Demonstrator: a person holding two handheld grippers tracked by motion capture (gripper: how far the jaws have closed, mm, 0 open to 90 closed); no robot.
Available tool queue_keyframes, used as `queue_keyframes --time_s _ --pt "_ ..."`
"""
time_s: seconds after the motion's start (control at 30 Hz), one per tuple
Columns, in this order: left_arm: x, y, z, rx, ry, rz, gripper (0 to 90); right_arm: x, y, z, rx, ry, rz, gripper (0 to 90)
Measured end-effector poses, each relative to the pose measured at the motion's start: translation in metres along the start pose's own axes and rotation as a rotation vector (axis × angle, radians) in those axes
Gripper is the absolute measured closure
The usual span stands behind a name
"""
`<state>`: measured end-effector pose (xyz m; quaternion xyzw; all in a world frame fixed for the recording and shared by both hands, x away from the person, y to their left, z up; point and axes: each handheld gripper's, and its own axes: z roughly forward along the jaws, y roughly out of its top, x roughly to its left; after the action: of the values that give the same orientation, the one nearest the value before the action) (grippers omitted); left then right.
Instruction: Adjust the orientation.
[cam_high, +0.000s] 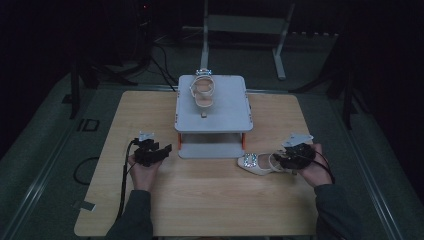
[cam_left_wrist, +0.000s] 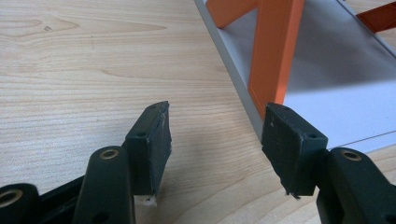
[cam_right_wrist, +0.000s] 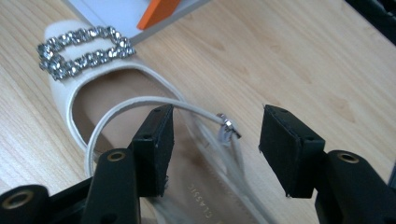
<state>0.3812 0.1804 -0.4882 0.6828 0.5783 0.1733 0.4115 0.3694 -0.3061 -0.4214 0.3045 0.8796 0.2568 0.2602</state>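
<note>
On the table (cam_high: 200, 200), just in front of the rack's (cam_high: 213, 120) right corner, a cream shoe (cam_high: 257, 164) lies with the right gripper (cam_right_wrist: 217, 140) spread wide over its strap (cam_right_wrist: 140, 103). Left gripper (cam_left_wrist: 217, 144) hangs released near the rack's orange leg (cam_left_wrist: 275, 51), holding nothing. Another shoe (cam_high: 204, 92) sits on the rack's top shelf.

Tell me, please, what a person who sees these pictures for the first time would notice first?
Probably the sparkling buckle on the cream shoe lying on the table in front of the grey rack, with the open right gripper around its thin strap. Next, the matching shoe on the rack's top shelf. The left gripper is open over bare wood near an orange leg.
</note>
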Motion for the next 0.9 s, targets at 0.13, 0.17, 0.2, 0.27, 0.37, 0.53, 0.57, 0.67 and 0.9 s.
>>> queue_keyframes --time_s 0.13,0.17,0.2,0.27,0.37,0.53,0.57,0.67,0.9 --pt "-0.001 0.0 0.0 -0.001 -0.002 0.0 42.6 -0.003 0.006 -0.009 -0.029 0.006 -0.012 45.4" --pt "-0.001 0.0 0.0 -0.001 -0.002 0.001 42.6 -0.004 0.008 -0.01 -0.032 0.006 -0.014 45.4" --pt "-0.001 0.0 0.0 -0.001 -0.002 0.001 42.6 -0.004 0.009 -0.011 -0.037 0.008 -0.014 45.5" --pt "-0.001 0.0 0.0 -0.001 -0.002 0.0 42.7 -0.006 0.012 -0.01 -0.036 0.022 -0.025 45.6" --pt "0.0 0.0 0.0 -0.001 -0.002 -0.001 42.6 -0.009 0.014 -0.005 -0.025 0.055 -0.039 46.3" --pt "0.0 0.0 -0.001 -0.001 0.001 0.0 42.6 -0.012 0.01 0.008 0.038 0.099 -0.06 48.6" --pt "0.001 0.0 -0.001 -0.001 0.001 -0.002 42.7 -0.012 0.008 0.01 0.049 0.107 -0.069 49.5" --pt "0.0 0.0 -0.001 -0.001 0.0 0.0 42.7 -0.012 0.004 0.016 0.072 0.124 -0.074 50.8" --pt "0.0 0.0 0.0 0.001 -0.001 0.003 42.7 -0.012 0.006 0.025 0.12 0.142 -0.087 52.7"
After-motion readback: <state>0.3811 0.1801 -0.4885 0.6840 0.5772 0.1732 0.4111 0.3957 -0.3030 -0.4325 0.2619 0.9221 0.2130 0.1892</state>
